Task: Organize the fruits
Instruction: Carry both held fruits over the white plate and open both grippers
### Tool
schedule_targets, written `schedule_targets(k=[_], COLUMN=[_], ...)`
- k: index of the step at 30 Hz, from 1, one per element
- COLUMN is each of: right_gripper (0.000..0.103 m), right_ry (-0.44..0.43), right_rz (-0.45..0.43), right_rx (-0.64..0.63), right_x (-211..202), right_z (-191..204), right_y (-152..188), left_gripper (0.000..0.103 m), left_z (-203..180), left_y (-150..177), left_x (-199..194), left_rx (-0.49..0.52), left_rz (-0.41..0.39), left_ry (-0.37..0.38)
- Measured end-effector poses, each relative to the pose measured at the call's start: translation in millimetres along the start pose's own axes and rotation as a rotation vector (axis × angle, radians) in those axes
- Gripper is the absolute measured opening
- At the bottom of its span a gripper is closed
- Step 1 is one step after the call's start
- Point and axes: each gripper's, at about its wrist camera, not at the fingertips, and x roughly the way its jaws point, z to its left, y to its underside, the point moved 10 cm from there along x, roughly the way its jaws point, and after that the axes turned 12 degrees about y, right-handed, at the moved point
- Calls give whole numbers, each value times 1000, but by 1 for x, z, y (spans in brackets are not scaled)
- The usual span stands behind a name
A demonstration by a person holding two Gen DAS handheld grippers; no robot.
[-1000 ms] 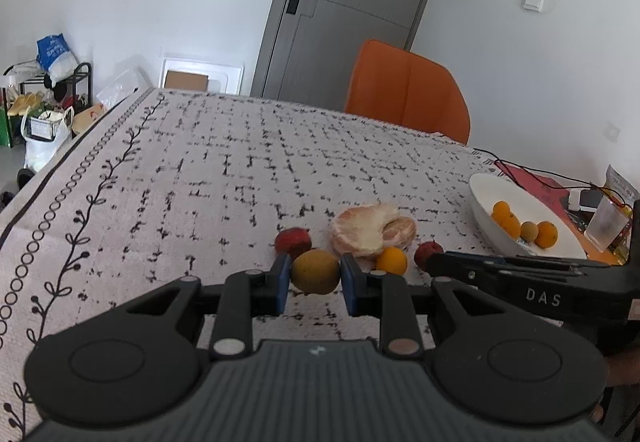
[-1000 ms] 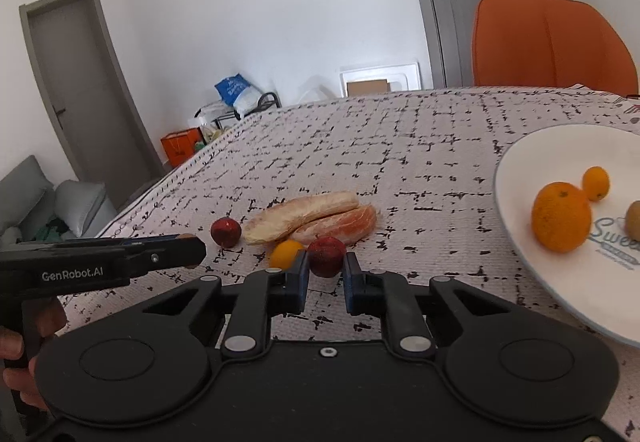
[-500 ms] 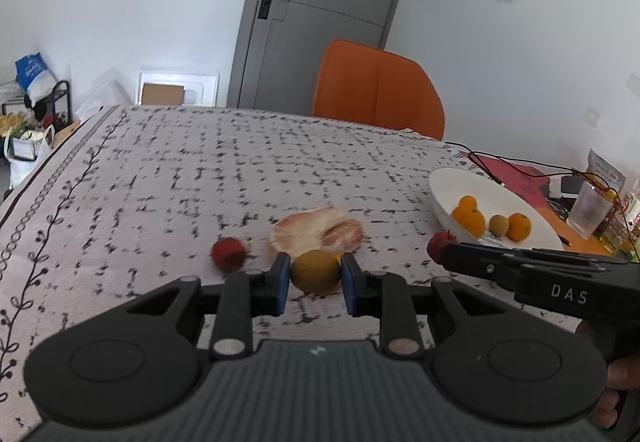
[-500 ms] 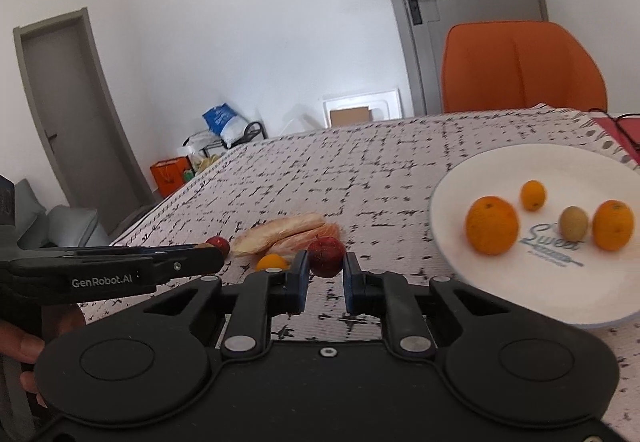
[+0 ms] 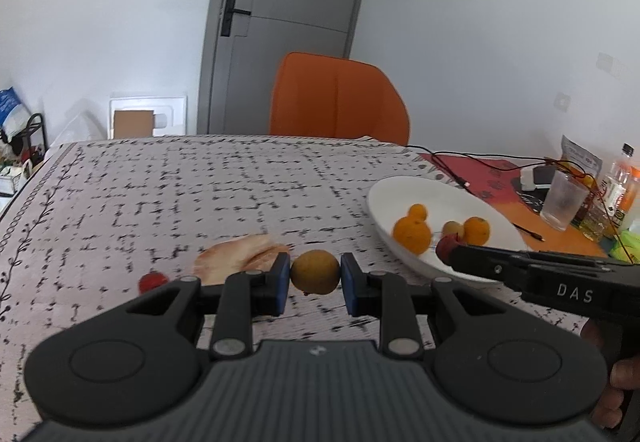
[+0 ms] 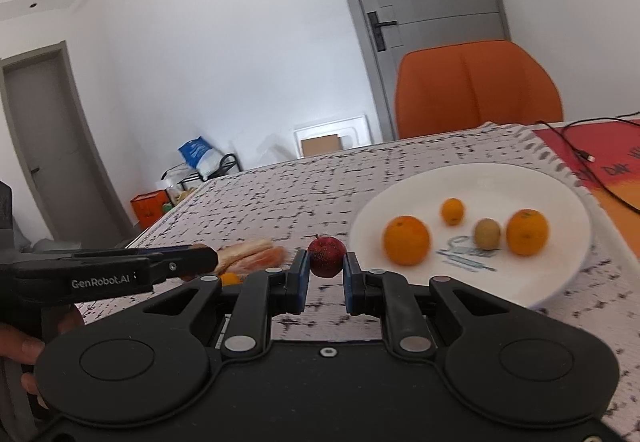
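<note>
Four fruits sit in white plate [image 6: 560, 282]. Left gripper [image 5: 312, 274] clamps yellow-brown fruit [image 5: 315, 272]; right gripper [image 6: 326, 268] clamps red fruit [image 6: 326, 256]. Left on worktop [image 5: 200, 182]: peeled segments [image 5: 236, 256], red fruit at left [image 5: 152, 282], seemingly a small orange [image 6: 230, 279].

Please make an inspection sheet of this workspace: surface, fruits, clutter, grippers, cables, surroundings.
Surface: table under a patterned cloth.
Job's things: white plate holds three oranges and a kiwi; peeled segments, a red fruit and a small orange lie on the cloth.
Clutter: plastic cup, bottles.
Grippers: left gripper shut on yellow-brown fruit; right gripper shut on red apple.
Cables: black cable beside the plate.
Surroundings: orange chair, grey door.
</note>
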Motion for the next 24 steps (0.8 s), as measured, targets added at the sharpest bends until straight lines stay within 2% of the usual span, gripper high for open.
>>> schedule_targets(k=[24], right_gripper=[16], right_ry=[120], right_rz=[-41], right_rx=[111], right_x=[-26], right_z=[-86], right_y=[0], left_gripper=[26], left_z=[-71], left_y=[-11], left_x=[59], left_rx=[109], left_rz=[45], left_ry=[109])
